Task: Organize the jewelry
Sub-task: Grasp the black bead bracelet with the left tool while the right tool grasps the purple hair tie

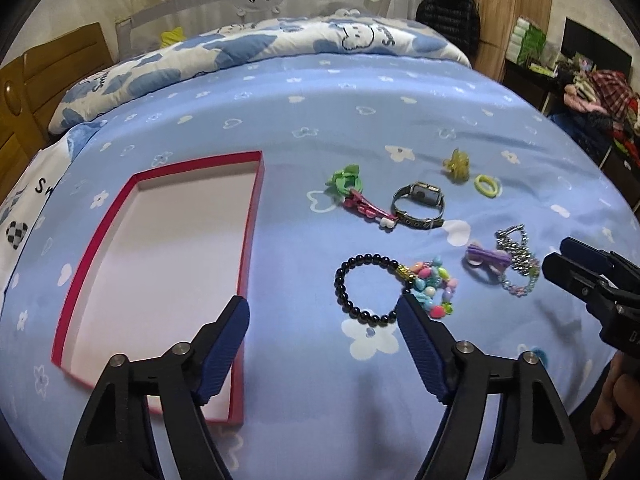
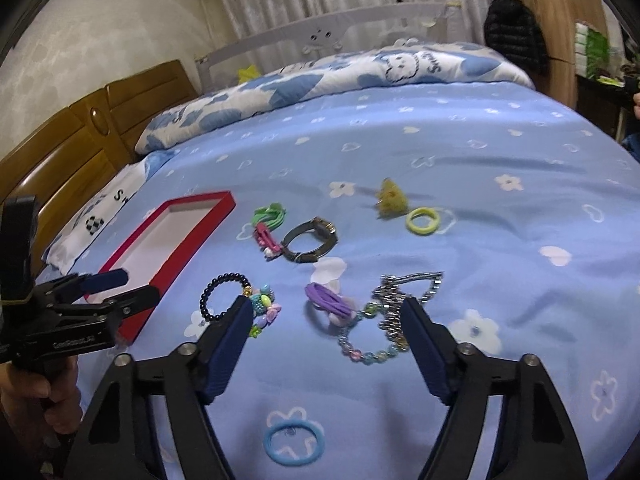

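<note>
Both grippers spread wide, nothing between the fingers. Left gripper [image 1: 322, 312] hangs over the blue bedsheet [image 1: 360, 120], its left finger over the near right corner of the red box [image 1: 256, 208], its right fingertip just at the near edge of the black bead bracelet [image 1: 362, 288]. Right gripper [image 2: 326, 312] hangs over the sheet right of the box, purple hair tie [image 2: 330, 304] between its fingers in the right wrist view.

Landmark = red box, shallow, white inside, lying flat on the sheet. All jewelry is outside it, to its right:
- green hair tie [image 1: 346, 178] and pink hair clip [image 1: 366, 208], touching, closest to the box's far right corner
- watch [image 1: 420, 204] just right of the clip, strap closed in a loop
- yellow claw clip [image 1: 456, 164] and yellow-green ring tie [image 1: 488, 185] further right, side by side
- black bead bracelet right of the box's near half, touching the colourful bead bracelet [image 1: 434, 284] on its far side from the box
- purple hair tie beyond those, lying against the silver chain [image 2: 408, 292] and a pale bead string [image 2: 368, 354]
- blue hair ring [image 2: 294, 442] nearest the camera in the right wrist view, alone, well right of the box's near end

Folded blue-white quilt [image 1: 240, 48] lies past the box at the far edge of the bed
</note>
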### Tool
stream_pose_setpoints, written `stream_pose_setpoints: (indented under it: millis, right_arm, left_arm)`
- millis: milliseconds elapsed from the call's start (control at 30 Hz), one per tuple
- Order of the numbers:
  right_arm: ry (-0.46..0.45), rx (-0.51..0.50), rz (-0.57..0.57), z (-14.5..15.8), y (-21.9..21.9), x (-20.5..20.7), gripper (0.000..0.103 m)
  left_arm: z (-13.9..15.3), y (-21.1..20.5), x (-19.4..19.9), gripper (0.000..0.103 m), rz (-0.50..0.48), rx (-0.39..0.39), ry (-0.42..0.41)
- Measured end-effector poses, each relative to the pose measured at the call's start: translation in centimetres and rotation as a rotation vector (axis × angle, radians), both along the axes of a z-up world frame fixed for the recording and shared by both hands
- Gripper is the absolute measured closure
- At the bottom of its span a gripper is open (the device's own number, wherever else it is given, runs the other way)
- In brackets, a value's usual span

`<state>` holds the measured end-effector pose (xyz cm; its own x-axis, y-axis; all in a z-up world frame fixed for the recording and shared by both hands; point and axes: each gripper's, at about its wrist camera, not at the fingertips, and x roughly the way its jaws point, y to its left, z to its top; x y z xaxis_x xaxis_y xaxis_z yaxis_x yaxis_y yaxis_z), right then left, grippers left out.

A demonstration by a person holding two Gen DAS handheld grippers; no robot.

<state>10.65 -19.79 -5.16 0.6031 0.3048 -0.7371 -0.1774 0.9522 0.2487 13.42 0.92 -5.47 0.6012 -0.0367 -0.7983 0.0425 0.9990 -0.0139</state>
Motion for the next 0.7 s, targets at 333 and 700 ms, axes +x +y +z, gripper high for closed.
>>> stream_pose_setpoints:
  millis: [333,700]
  right_arm:
    - [0.093,-0.014,0.070,-3.2,1.5,2.6,0.044]
    - [0.137,-0.033,0.072,-4.7,1.5,4.1,0.089]
  left_arm:
    - [-3.2,-1.2,4.3,0.037,-0.038,0.047,0.078]
    - [-6.2,-2.1,7.0,0.081,-0.107,0.054,0.130]
